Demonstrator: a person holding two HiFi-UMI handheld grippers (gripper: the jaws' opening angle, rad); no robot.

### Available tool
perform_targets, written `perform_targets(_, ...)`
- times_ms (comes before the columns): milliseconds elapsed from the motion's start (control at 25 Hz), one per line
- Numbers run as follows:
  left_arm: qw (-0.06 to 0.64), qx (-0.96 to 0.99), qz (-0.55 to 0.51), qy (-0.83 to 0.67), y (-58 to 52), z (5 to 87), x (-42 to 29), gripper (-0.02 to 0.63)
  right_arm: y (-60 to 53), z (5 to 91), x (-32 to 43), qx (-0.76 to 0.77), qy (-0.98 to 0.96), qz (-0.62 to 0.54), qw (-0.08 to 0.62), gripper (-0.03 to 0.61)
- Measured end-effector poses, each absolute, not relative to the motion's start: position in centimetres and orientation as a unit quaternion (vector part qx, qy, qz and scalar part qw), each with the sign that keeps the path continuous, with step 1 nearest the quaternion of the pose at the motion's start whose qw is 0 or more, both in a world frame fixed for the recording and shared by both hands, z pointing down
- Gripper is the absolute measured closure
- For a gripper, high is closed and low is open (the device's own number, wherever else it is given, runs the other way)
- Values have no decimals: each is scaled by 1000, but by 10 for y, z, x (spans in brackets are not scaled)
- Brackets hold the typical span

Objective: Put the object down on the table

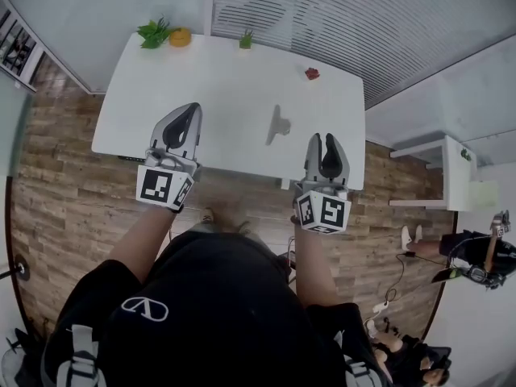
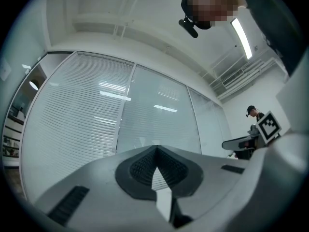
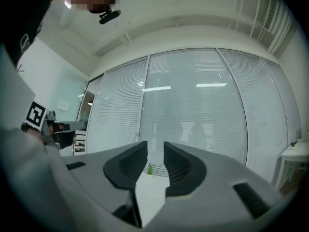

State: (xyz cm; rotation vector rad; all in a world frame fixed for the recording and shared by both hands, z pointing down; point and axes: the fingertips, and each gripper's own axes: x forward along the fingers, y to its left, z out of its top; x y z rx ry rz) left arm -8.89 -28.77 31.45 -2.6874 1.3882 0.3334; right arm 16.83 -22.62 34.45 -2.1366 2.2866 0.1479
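In the head view a white table (image 1: 234, 87) lies ahead of me, and both grippers are held over its near edge. A small grey object (image 1: 278, 124) stands near the table's middle, apart from both grippers. My left gripper (image 1: 192, 110) is shut with its tips touching and nothing in it; the left gripper view shows the jaws (image 2: 155, 148) meeting against the glass wall. My right gripper (image 1: 325, 138) has a narrow gap between its jaws and holds nothing. Through that gap (image 3: 155, 151) the right gripper view shows the table (image 3: 149, 190) and a little green plant (image 3: 150, 169).
At the table's far edge stand a leafy plant (image 1: 152, 33), an orange pot (image 1: 180, 36), a small green plant (image 1: 246, 39) and a small red thing (image 1: 312, 73). A white side table (image 1: 447, 172) stands to the right. Another person (image 1: 476, 256) sits low right. Blinds back the room.
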Motion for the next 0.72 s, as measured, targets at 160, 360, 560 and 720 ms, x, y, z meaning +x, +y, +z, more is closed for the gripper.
perform_targets(160, 52, -874, 105, 472, -274, 313, -90, 611, -214, 350, 186, -683, 730, 31, 8, 465)
perform_targets(360, 53, -866, 97, 487, -259, 313, -88, 609, -206, 354, 199, -670, 742, 14, 13, 492)
perform_targets(560, 56, -864, 97, 491, -252, 310, -80, 610, -199, 353, 202, -667, 745, 22, 3, 568)
perform_targets(720, 59, -863, 99, 492, -246, 308, -77, 609, -194, 356, 203, -665, 747, 19, 1, 571)
